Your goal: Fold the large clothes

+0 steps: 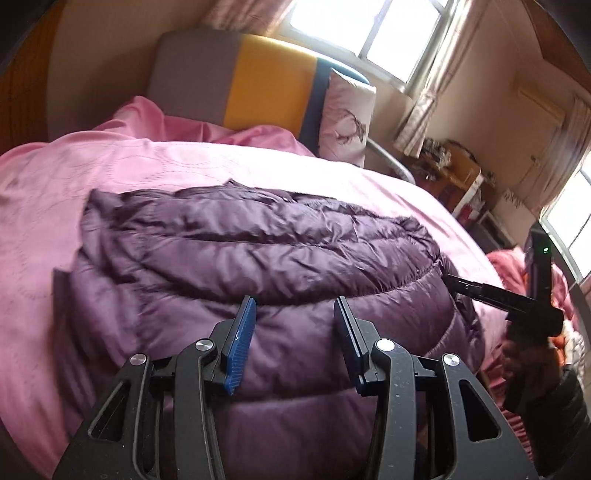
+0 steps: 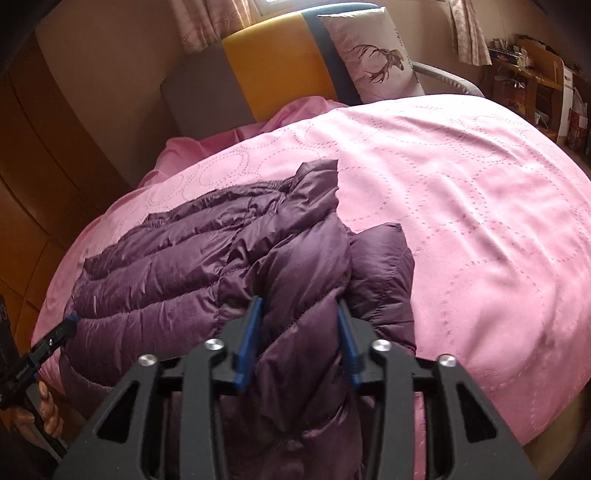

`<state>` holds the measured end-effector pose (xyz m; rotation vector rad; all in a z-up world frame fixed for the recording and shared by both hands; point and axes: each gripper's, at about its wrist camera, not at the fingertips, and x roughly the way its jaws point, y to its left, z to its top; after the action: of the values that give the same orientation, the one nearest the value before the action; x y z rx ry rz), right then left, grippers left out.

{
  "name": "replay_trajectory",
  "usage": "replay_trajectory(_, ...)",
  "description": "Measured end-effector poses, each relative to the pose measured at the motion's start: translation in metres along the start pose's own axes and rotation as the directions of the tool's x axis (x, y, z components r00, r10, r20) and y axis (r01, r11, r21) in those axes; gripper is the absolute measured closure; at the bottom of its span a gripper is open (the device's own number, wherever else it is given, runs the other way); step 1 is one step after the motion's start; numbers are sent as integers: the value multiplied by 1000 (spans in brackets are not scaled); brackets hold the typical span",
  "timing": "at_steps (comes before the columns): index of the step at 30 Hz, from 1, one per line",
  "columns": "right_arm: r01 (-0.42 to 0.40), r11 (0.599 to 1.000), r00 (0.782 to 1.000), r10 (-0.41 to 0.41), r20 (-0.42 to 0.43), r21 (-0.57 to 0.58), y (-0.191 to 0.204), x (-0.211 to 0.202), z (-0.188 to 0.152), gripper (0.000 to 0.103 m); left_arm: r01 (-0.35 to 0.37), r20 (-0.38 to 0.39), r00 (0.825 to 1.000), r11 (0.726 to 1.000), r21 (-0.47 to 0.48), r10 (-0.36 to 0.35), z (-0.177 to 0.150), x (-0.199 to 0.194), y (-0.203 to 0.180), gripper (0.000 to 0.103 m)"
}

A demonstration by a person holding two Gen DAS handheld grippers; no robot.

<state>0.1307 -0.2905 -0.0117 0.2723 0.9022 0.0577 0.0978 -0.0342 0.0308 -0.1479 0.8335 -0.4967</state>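
Note:
A purple quilted down jacket [image 1: 258,251] lies on the pink bedspread [image 1: 40,206]; it also shows in the right wrist view [image 2: 207,258]. My left gripper [image 1: 295,306] is open just above the jacket's near hem, with fabric bulging between the fingers. My right gripper [image 2: 300,306] has its jaws around a thick bunch of jacket fabric at the jacket's right side. In the left wrist view the right gripper [image 1: 452,280] touches the jacket's right edge. In the right wrist view the left gripper [image 2: 70,321] is at the jacket's left edge.
A grey, yellow and blue headboard [image 1: 258,81] stands at the far end with a deer-print pillow [image 2: 376,55]. A wooden wardrobe [image 2: 44,184] is on the left. A cluttered wooden desk [image 1: 454,170] and windows [image 1: 369,26] are at the right.

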Motion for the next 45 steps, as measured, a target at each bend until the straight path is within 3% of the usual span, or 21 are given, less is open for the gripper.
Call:
replay_trajectory(2,58,997,998,-58,2,-40,0,-3,-7,92,-17,-24,1000,1000,20,17,1,15,-11,60)
replay_trajectory(5,116,992,993,-117,-15,-49,-11,2,-21,94,-28,-86,996,999,28,30,-2,42,-17,60)
replay_trajectory(8,105,994,994,-106,-26,-25,-22,16,-33,94,-57,-105,992,996,65,64,-18,69,-25,60)
replay_trajectory(11,96,995,995,-96,-15,3,-27,16,-36,94,-56,-118,991,998,13,57,-19,77,-19,60)
replay_trajectory(14,100,995,995,-100,-11,18,-32,6,-34,84,-87,-114,990,996,15,88,-16,69,-21,60)
replay_trajectory(16,126,992,992,-126,15,27,-31,-6,-29,67,-122,-91,988,992,24,124,-10,59,-28,54)
replay_trajectory(17,138,990,989,-139,43,28,-27,-14,-27,52,-130,-65,989,991,24,131,-6,53,-33,47)
replay_trajectory(18,143,989,987,-145,76,25,-23,-23,-26,47,-133,-44,990,991,25,134,-6,47,-34,45)
replay_trajectory(22,121,993,981,-118,151,-9,2,-48,-23,41,-155,53,987,986,54,152,15,31,-47,45)
replay_trajectory(29,84,991,988,-68,140,-109,47,-41,-37,35,-151,47,988,987,60,148,32,48,-56,45)
replay_trajectory(45,64,997,997,-62,45,-44,27,-10,-53,25,-152,-17,988,985,79,153,24,78,-48,45)
